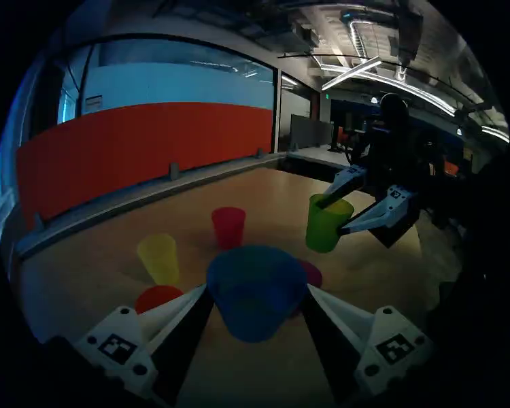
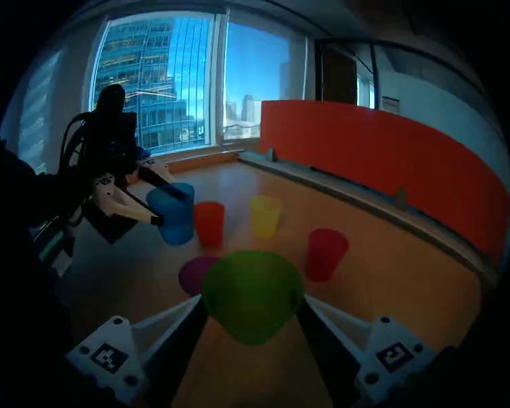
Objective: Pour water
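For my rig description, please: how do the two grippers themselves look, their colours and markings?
The left gripper and right gripper look alike: two white, wedge-shaped fingers with black inner faces, each bearing a square black-and-white marker near its base.

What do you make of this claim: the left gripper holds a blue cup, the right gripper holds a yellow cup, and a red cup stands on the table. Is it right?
No. The right gripper holds a green cup, not yellow, as the right gripper view shows. The left gripper does hold a blue cup, and a red cup stands on the table.
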